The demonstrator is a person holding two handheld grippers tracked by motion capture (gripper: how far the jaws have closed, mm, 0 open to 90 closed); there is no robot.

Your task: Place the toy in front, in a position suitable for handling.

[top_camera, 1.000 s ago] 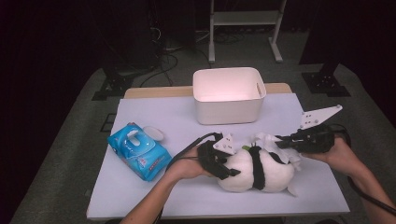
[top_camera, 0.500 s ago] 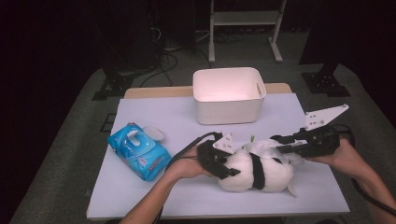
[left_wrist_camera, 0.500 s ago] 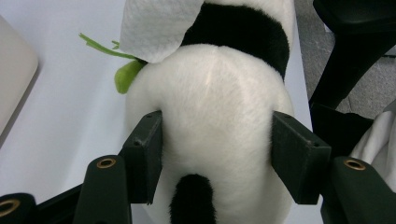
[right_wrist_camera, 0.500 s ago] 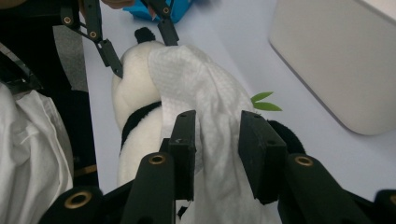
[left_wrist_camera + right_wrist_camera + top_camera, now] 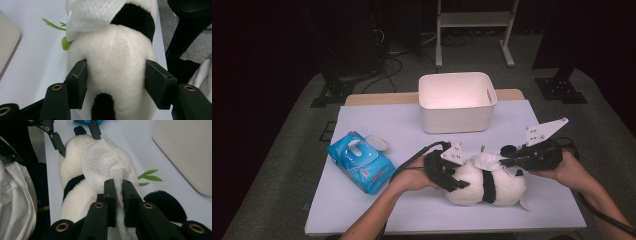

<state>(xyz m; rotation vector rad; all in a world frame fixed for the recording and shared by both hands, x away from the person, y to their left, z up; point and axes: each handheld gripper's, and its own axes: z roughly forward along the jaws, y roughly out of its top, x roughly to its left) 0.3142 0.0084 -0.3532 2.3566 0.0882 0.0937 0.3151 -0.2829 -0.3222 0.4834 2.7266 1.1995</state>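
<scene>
A black-and-white panda plush [image 5: 484, 186] lies on its side on the white table [image 5: 377, 120], near the front. My left gripper [image 5: 457, 180] is shut on the plush's white rear, one pad pressing each flank [image 5: 112, 62], with the black tail between the jaws. A white wipe [image 5: 486, 160] is draped over the panda's back [image 5: 71, 150]. My right gripper [image 5: 506, 161] comes in from the right. Its jaws have just been closing and now pinch a fold of the wipe [image 5: 102, 162] between narrow pads [image 5: 119, 185].
A white tub [image 5: 457, 107] stands behind the plush at the table's middle. A blue wipes pack [image 5: 359, 162] with its lid flipped open lies at the left. Green felt leaves [image 5: 150, 176] stick out beside the panda. Dark floor and a metal stand lie beyond.
My right gripper has shifted slightly left and lower onto the wipe on the panda. The left gripper and the plush have stayed put.
</scene>
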